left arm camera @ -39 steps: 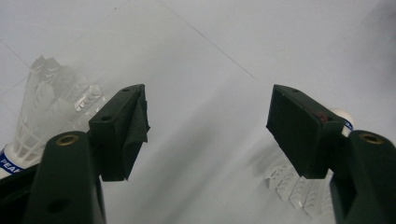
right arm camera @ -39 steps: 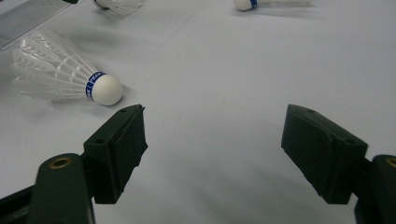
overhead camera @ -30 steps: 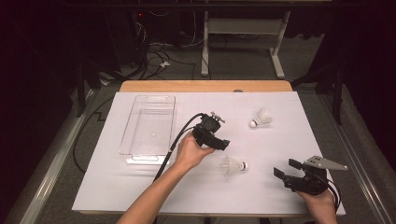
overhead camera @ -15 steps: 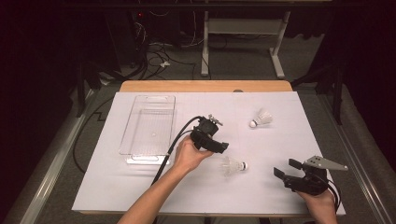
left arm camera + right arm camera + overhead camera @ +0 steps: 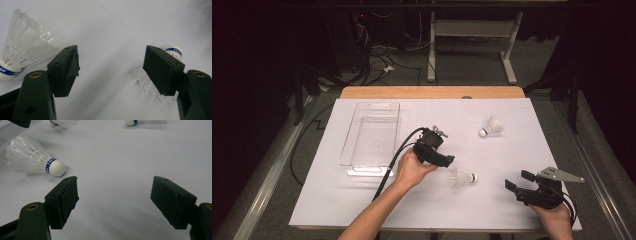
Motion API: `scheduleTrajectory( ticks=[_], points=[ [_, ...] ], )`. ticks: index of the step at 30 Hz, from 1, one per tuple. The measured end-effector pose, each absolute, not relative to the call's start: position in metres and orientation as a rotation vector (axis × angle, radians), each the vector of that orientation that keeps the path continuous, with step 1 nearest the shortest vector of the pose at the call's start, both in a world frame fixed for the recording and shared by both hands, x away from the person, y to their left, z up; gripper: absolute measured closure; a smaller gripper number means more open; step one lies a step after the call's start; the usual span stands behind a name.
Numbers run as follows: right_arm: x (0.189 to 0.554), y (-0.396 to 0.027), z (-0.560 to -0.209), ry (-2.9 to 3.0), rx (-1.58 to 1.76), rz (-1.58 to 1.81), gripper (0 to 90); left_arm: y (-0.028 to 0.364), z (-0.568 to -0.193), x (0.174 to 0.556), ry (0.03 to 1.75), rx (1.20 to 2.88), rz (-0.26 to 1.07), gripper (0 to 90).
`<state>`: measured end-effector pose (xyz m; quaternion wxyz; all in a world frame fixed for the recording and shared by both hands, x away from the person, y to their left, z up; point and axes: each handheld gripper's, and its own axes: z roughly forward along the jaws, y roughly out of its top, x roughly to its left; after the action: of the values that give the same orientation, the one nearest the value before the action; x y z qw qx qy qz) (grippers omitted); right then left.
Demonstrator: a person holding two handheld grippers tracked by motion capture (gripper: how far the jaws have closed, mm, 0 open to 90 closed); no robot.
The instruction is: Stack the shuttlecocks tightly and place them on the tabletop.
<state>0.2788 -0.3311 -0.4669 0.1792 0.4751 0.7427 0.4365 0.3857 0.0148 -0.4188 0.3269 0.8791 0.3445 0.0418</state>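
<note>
The left gripper (image 5: 447, 161), jaws wide apart, hovers just beside the near shuttlecock (image 5: 462, 178) lying on the white sheet (image 5: 512, 220). It should drop lower and straddle the cork before closing. The right gripper (image 5: 518, 181) waits open, empty. Since a second ago, the left one has crept toward the near edge, closer to the shuttlecock.

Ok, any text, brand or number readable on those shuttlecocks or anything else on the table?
"AK": end of white print on the blue band of the near shuttlecock, rest hidden.
"AK": blue band of the far shuttlecock, rest cut off.
The band print is too blurred to read in the right gripper view.
</note>
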Motion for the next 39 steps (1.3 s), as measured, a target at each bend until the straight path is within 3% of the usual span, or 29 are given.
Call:
scheduleTrajectory(
  ticks=[39],
  points=[
    [0.279, -0.332, -0.467, 2.099, 1.348, 1.236, 22.3, 0.046, -0.420, 0.369, 0.953, 2.288, 0.133, 32.6]
  ],
)
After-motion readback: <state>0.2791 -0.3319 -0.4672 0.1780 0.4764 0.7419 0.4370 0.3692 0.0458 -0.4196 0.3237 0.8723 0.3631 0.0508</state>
